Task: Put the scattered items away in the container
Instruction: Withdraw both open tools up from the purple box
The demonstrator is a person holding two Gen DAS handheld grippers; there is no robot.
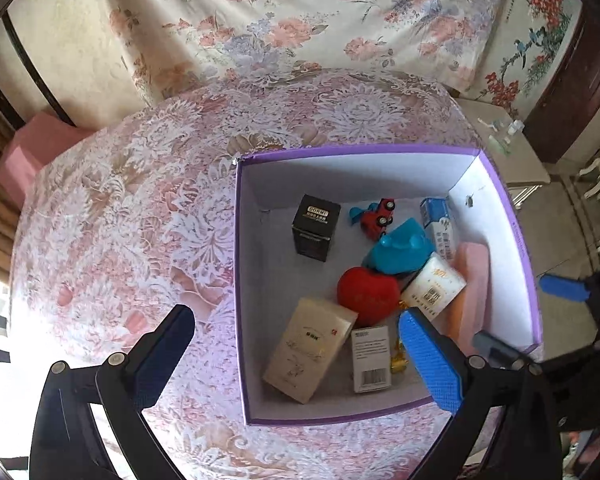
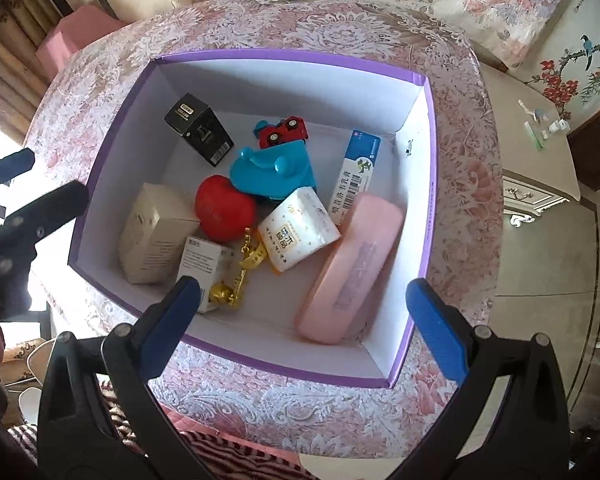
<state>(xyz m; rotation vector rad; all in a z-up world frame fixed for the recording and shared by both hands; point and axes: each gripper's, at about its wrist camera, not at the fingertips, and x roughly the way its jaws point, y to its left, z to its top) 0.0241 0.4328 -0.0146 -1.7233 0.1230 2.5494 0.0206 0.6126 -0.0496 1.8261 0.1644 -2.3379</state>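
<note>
Both grippers hang over the purple box (image 2: 220, 58), and neither one has anything in it. The left gripper (image 1: 296, 344) has its 2 fingers (image 1: 430, 360) spread wide: one blue pad sits above the near right part of the box, the other dark pad is out over the flowered cloth of the worktop (image 1: 140, 208), so the box's left wall lies between them. The fingers touch nothing that I can see. The right gripper (image 2: 306, 308) is just as wide open, its fingers (image 2: 436, 328) framing the near wall of the box from above, clear of the rim.

Everything loose seems to be inside the box. At the back stands a black carton (image 2: 199, 128), with a red toy car (image 2: 284, 131) beside it. A teal plastic piece (image 2: 270, 170) lies in the middle, touching a red heart-shaped thing (image 2: 225, 207). A tissue pack (image 2: 298, 234) leans between the heart and a pink case (image 2: 352, 268) that runs along the right side. A blue and white tube box (image 2: 356, 168) rests against the right wall. Near the front left are a beige carton (image 2: 154, 232), a small white box (image 2: 204, 260) and a gold trinket (image 2: 236, 276) on a chain.

From the right wrist view the left gripper shows at the left edge, outside the box.
</note>
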